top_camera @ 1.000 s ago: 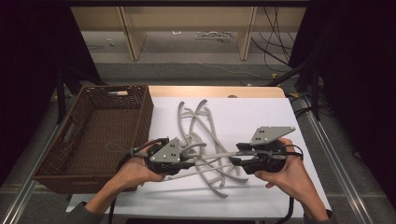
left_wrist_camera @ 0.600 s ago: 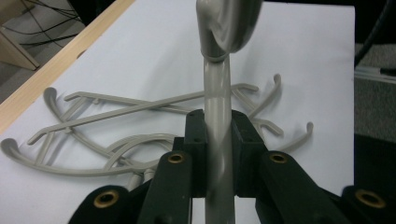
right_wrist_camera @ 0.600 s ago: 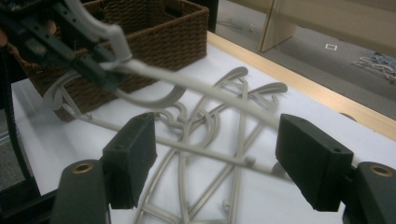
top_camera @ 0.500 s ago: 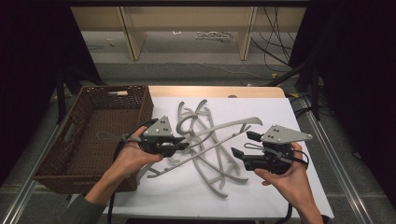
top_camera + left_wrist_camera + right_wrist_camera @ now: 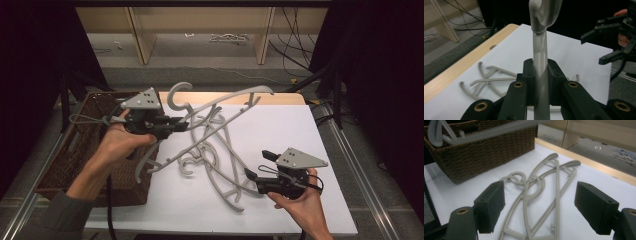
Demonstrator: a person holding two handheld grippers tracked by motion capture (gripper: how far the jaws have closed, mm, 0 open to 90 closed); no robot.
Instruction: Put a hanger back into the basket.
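Lab recording booth, black curtains [image 5: 380, 75], loose floor cables [image 5: 290, 30]

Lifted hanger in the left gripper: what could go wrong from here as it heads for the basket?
1. The left gripper pinches the lifted hanger at one narrow spot by the neck, so the long arms could swing or twist in the pads.
2. Its lower arm hangs close over the hangers on the table; it may snag one and drag it.
3. It looks wider than the basket opening and could catch on the rim.
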